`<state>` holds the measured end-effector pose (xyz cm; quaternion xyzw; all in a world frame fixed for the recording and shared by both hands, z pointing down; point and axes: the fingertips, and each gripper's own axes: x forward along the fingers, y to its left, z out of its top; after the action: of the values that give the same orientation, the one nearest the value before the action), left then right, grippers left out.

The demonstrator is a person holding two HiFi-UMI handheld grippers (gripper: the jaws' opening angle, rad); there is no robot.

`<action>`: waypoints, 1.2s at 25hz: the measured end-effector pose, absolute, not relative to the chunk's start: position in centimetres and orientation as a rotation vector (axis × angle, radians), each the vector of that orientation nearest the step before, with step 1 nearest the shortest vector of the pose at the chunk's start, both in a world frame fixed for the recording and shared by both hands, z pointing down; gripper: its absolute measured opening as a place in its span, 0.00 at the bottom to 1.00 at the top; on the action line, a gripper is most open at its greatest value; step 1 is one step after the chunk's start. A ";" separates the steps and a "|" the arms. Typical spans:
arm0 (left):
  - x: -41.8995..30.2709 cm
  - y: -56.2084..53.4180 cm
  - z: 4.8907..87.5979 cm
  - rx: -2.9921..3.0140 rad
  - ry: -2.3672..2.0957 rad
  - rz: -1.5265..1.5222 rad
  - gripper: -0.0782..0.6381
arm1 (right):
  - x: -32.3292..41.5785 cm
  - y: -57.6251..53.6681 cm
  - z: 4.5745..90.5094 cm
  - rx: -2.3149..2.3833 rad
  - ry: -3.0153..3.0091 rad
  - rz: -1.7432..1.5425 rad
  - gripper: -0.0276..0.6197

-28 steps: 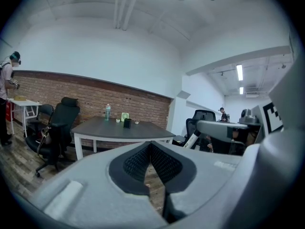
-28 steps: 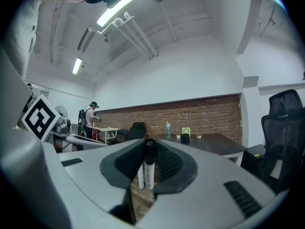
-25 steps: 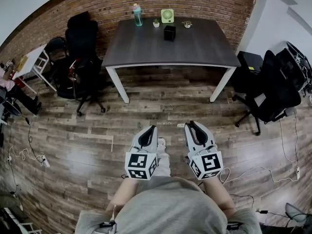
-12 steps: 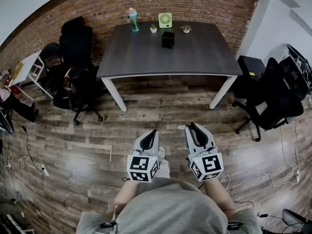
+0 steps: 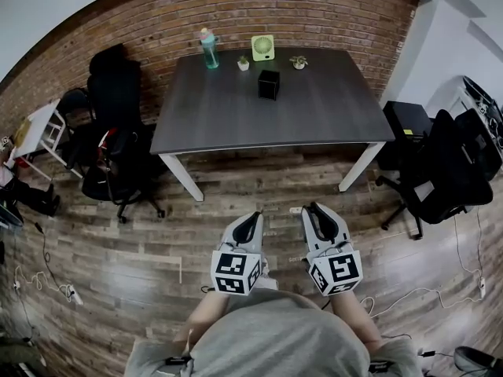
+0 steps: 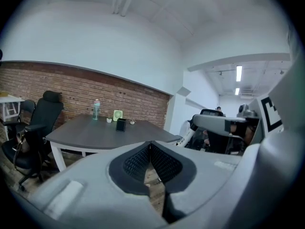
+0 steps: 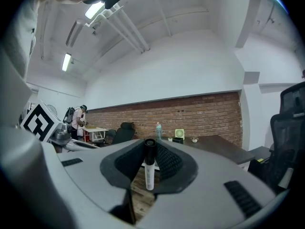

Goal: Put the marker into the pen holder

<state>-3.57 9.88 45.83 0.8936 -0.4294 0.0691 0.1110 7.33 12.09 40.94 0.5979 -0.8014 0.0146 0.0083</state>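
Marker (image 7: 149,168), right gripper view: we see it pinched upright between the pads of our right gripper (image 7: 151,147). It is gripped near its black cap, and the white barrel reaches down below the pads. We judge it is held this way so the tail end can go first into an open top.
Goal, right gripper view: the pen holder (image 7: 177,140) shows small and far off on the table (image 7: 224,149) by the brick wall. The jaws point about level towards it.
Left gripper (image 6: 151,146), left gripper view: its pads are pressed together at the tips with nothing between them, and only floor shows through the gap beneath. We take it as idle, since one marker needs one grip.
Surroundings, left gripper view: the black holder stands in front of a bottle (image 6: 96,109) and a small green fan (image 6: 117,114), with bare tabletop around it.
Grippers, head view: we hold both side by side close to our body, over the wooden floor (image 5: 118,234) and well apart from the table. We cannot pick out the marker here.
Approach, head view: the holder sits towards the far edge. The near side is free of chairs (image 5: 118,132), which stand off to either end.
Stage: we judge the marker is on its way, with the insertion not yet begun.
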 end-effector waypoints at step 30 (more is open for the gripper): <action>-2.2 -9.5 46.0 2.692 -1.152 0.215 0.13 | 7.8 -5.8 41.3 1.961 -2.430 0.044 0.16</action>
<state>-2.20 -9.45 45.97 0.9121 -0.3903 0.0729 0.1025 7.81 -5.75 41.31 0.6281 -0.7780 0.0142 0.0094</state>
